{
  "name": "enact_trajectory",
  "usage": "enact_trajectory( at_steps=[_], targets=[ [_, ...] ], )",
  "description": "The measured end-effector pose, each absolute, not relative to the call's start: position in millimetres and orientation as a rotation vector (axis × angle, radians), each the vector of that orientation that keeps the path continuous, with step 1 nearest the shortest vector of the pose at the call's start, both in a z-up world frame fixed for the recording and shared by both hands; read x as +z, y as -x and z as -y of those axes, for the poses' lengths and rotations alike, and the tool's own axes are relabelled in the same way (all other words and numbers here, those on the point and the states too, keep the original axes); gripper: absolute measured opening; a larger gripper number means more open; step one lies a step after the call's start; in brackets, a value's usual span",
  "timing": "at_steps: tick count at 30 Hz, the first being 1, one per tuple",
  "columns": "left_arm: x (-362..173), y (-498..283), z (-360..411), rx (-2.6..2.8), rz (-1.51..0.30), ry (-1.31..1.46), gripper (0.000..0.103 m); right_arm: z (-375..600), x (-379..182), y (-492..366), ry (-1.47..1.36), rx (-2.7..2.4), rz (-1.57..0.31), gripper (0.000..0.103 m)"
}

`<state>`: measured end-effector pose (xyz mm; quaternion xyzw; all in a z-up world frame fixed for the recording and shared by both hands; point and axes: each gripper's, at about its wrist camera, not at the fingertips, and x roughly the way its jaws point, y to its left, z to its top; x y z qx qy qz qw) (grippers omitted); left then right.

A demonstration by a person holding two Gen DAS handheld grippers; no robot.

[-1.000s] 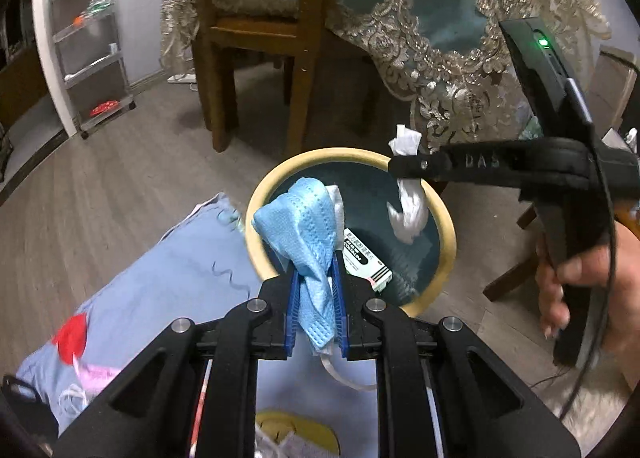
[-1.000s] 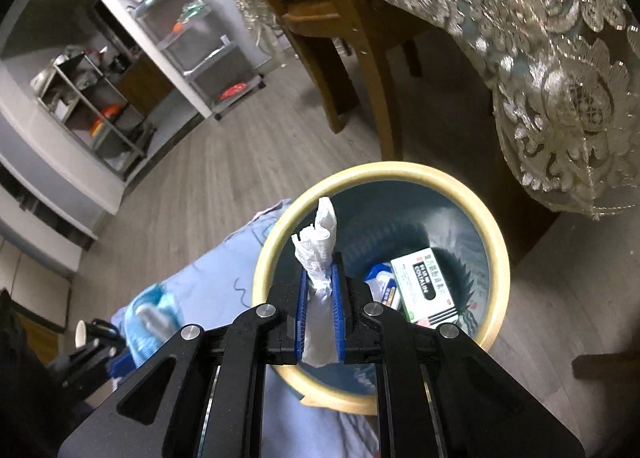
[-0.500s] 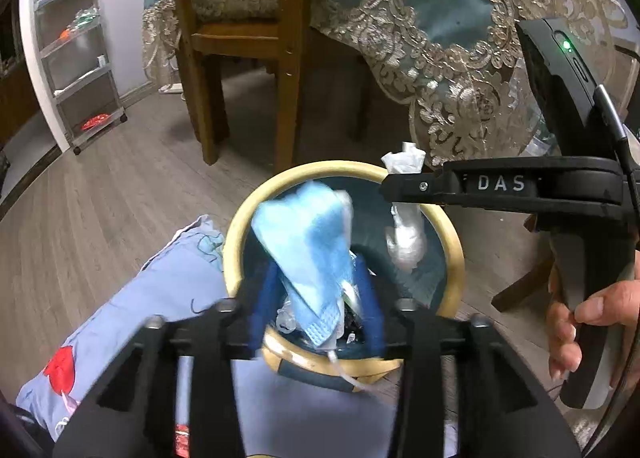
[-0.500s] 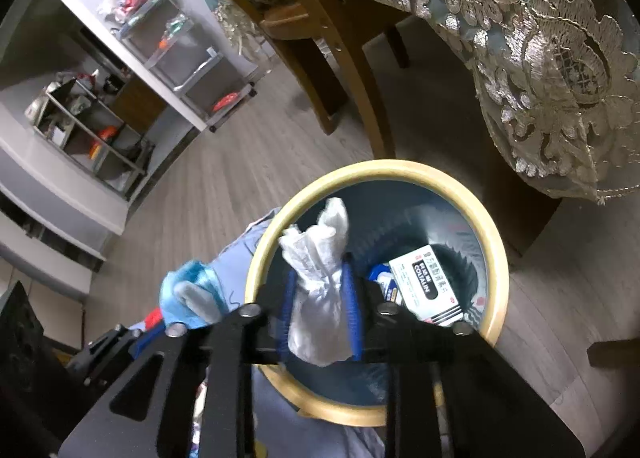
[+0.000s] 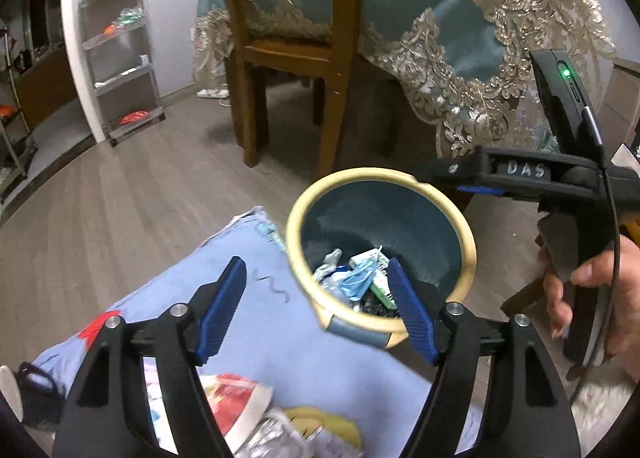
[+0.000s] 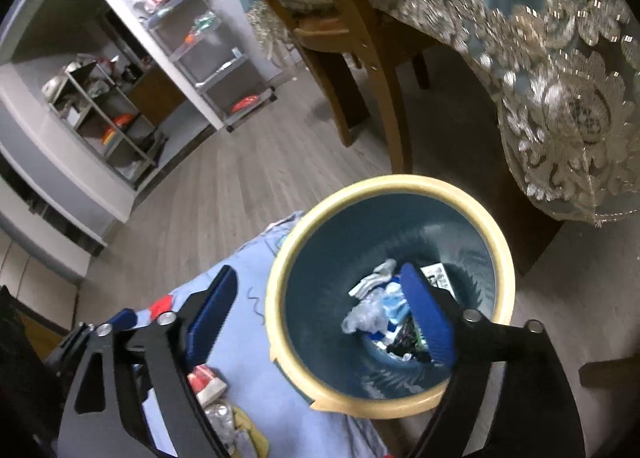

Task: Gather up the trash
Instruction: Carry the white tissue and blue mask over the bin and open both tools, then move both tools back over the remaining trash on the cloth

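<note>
The bin (image 6: 390,404) looked like smooth plastic, with a matt teal inside and a cream rim, and lay on soft pale-blue cloth (image 5: 256,342). Each claw (image 5: 318,308) (image 6: 320,316) was matt black plastic with ribbed blue pads (image 5: 410,314) and shiny metal screws. The floor (image 5: 132,194) looked like matt grey wood, the chair (image 5: 292,58) like varnished brown wood, beside glittering lace cloth (image 6: 568,106).
</note>
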<state>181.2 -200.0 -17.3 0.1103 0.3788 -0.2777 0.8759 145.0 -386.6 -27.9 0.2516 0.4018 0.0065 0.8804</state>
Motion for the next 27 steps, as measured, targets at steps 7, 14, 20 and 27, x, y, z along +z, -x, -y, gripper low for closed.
enact_trajectory(
  at_steps=[7, 14, 20, 27],
  targets=[
    [11, -142, 143, -0.507, -0.740, -0.235, 0.090, 355, 11, -121, -0.418, 0.009, -0.739, 0.097],
    [28, -103, 84, -0.435, -0.719, -0.258, 0.091, 299, 47, -91, -0.281, 0.049, -0.635, 0.098],
    [33, -76, 41, -0.380, -0.715, -0.230, 0.092, 256, 54, -64, -0.265, 0.126, -0.611, 0.098],
    [19, -53, -5, -0.314, -0.731, -0.191, 0.092, 202, 46, -47, -0.171, 0.131, -0.634, 0.098]
  ],
)
